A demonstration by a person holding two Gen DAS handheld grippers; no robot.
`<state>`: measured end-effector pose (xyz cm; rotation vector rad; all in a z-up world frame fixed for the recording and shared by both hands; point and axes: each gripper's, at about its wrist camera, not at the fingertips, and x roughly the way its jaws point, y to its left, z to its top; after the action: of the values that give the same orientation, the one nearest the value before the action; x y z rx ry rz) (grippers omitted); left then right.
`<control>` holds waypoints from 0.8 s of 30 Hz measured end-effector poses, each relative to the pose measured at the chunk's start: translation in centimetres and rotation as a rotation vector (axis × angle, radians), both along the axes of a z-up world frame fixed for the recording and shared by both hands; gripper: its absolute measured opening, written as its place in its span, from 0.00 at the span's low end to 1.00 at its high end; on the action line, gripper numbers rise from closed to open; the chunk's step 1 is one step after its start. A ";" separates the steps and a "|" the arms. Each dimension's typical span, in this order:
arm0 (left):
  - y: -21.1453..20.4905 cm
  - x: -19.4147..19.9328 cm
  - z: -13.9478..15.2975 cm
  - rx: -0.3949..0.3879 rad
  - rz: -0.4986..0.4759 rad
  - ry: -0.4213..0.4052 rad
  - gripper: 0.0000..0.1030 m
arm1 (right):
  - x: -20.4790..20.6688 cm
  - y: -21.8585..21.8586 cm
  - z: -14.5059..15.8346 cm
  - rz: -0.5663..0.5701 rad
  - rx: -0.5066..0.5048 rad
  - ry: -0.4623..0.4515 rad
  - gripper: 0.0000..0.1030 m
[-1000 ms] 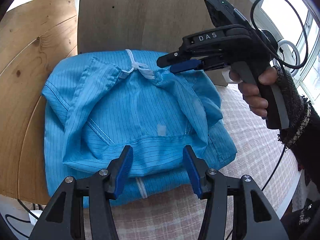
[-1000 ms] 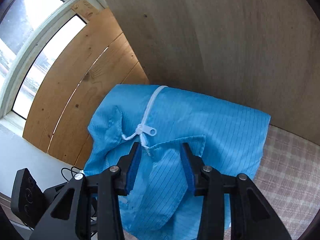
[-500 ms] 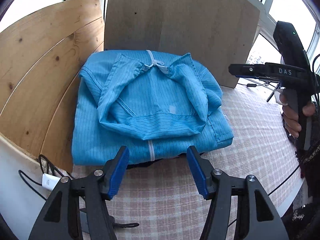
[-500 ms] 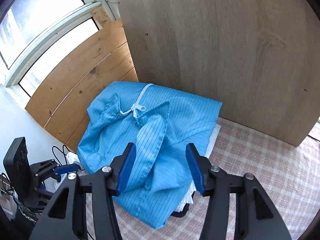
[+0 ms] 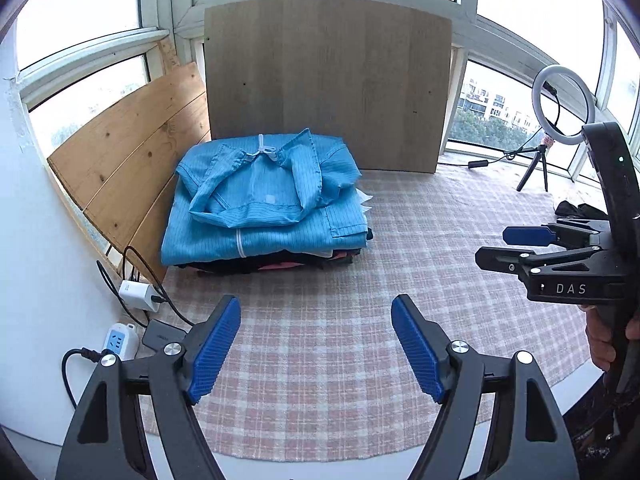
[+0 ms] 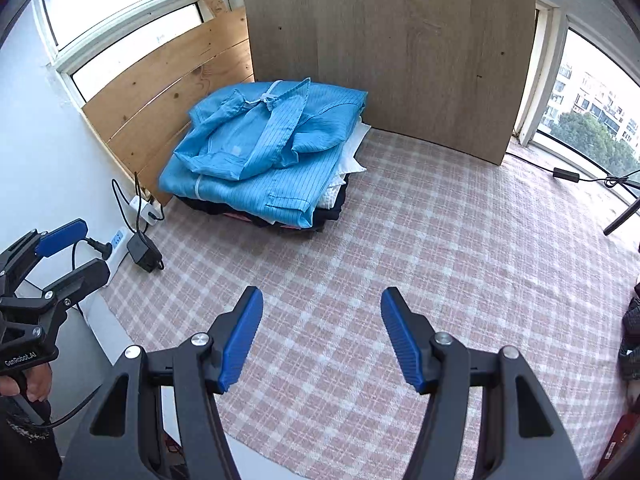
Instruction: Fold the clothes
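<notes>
Blue garment (image 5: 264, 208) folded atop stack; left gripper (image 5: 316, 344) fingers opening, empty; right gripper (image 6: 322, 336) parted, empty.

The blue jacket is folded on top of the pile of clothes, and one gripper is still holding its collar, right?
Not quite. The blue jacket is folded on top of the pile of clothes, but no gripper holds its collar. The left wrist view shows the left gripper over the checked cloth with nothing between its opening jaws, and the right wrist view shows the right gripper empty too.
</notes>
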<state>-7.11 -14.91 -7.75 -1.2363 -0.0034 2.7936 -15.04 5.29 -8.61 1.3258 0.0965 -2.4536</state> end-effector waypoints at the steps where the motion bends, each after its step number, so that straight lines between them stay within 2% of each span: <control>1: 0.4 0.9 0.3 0.003 0.016 0.005 0.74 | 1.1 0.4 0.5 -0.007 0.018 0.031 0.59; 3: 1.0 2.8 0.9 -0.007 0.082 0.012 0.74 | 3.3 1.2 1.6 -0.031 0.051 0.089 0.60; 6: 1.8 5.4 1.2 -0.012 0.166 0.016 0.74 | 6.6 3.4 2.5 -0.060 0.077 0.132 0.67; 9: 2.4 8.1 1.4 0.004 0.228 0.018 0.74 | 9.9 5.6 3.3 -0.086 0.100 0.167 0.67; 17: 6.3 14.2 2.2 0.052 0.226 0.018 0.74 | 16.6 11.7 3.3 -0.135 0.059 0.160 0.67; 24: 8.9 17.2 3.0 0.045 0.223 0.029 0.74 | 20.2 13.9 3.8 -0.128 0.061 0.181 0.67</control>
<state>10.05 -6.06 -4.73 -1.2570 -0.2139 2.9798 5.12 19.19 -4.82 1.1638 0.1363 -2.6962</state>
